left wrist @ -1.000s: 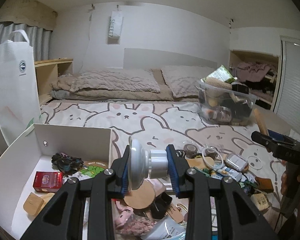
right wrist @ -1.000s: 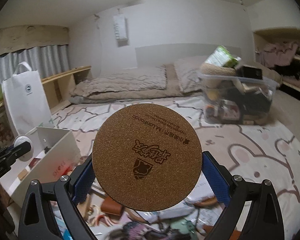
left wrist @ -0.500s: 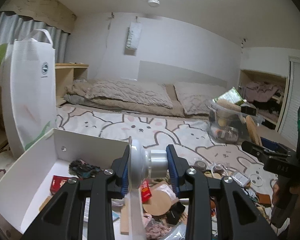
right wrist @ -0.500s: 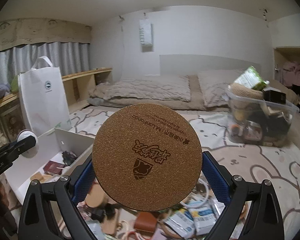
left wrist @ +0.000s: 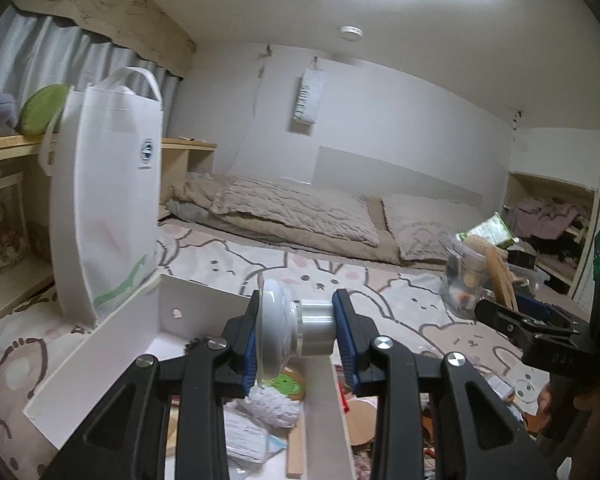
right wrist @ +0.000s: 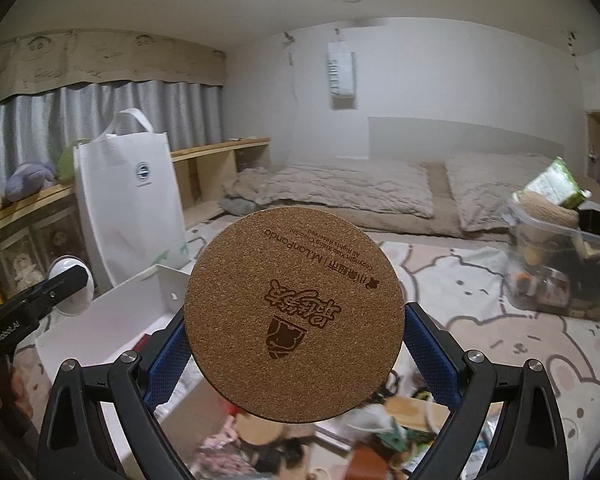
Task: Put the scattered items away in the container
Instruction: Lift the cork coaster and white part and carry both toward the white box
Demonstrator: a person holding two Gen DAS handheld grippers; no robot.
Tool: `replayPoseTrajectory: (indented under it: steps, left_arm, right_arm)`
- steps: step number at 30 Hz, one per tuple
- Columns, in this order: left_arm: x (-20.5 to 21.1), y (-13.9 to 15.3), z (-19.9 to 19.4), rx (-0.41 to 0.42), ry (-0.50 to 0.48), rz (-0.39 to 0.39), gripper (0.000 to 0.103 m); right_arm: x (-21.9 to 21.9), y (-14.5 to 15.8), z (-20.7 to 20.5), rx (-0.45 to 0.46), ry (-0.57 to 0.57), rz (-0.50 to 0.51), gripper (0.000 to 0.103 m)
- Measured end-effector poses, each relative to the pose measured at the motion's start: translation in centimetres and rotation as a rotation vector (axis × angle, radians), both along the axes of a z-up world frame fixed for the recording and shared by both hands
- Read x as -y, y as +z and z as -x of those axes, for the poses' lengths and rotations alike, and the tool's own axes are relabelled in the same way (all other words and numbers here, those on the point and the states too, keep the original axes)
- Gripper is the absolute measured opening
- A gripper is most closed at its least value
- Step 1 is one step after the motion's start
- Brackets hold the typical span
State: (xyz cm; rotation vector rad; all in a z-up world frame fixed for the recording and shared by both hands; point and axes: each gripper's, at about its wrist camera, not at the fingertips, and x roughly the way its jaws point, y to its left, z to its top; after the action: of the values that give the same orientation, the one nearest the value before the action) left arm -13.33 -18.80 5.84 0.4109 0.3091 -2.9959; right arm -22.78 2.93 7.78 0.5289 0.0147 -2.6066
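Left wrist view: bedroom, cartoon-bear bedsheet (left wrist: 340, 276) underfoot, pillows against far wall, white tote bag (left wrist: 108, 208) standing at left. Open white box (left wrist: 204, 312), the likely container, directly below and ahead, already holding some small items. Left gripper (left wrist: 296, 334) clamped on a suction hook (left wrist: 288, 334), disc against 1 pad, silvery stub against the other. Held at 2 small contact patches, so probably prone to pivoting or popping out if swung quickly. Release too near the right wall of the box could send it onto the clutter outside. Right gripper (left wrist: 512, 316) visible at far right, close by.

Right wrist view: same bed, clear plastic bin (right wrist: 564, 272) of oddments at right, well apart from the white box (right wrist: 140, 304) at lower left. Right gripper (right wrist: 296, 344) clamped edge-on across a round cork coaster (right wrist: 294, 316), face filling the middle of the view. Box interior and landing spot largely hidden behind that disc, so a blind drop might miss. Thin rim grip could slip or let the coaster tilt. Left gripper (right wrist: 66, 286) with its hook at left edge; both heading for 1 box, so collision a fair risk.
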Motion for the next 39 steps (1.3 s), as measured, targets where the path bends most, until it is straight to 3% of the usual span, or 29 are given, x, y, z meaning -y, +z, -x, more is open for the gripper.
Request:
replayPoseTrajectory:
  steps: [17,29,39]
  left_arm:
    - [5.7,-0.6,-2.7,-0.007,0.127,-0.072,0.033]
    - [7.2,-1.8,-2.3,0.034,0.172,-0.078,0.033]
    - [7.4,-2.4,-1.8,0.062,0.180,-0.070,0.033]
  right_arm:
    - [9.2,-1.7,-0.7,0.067,0.196,-0.054,0.098]
    - [15.0,-7.0,-1.2,0.227,0.311,-0.201,0.098]
    - [17.7,-8.8,-0.9,0.340,0.340,-0.299,0.098]
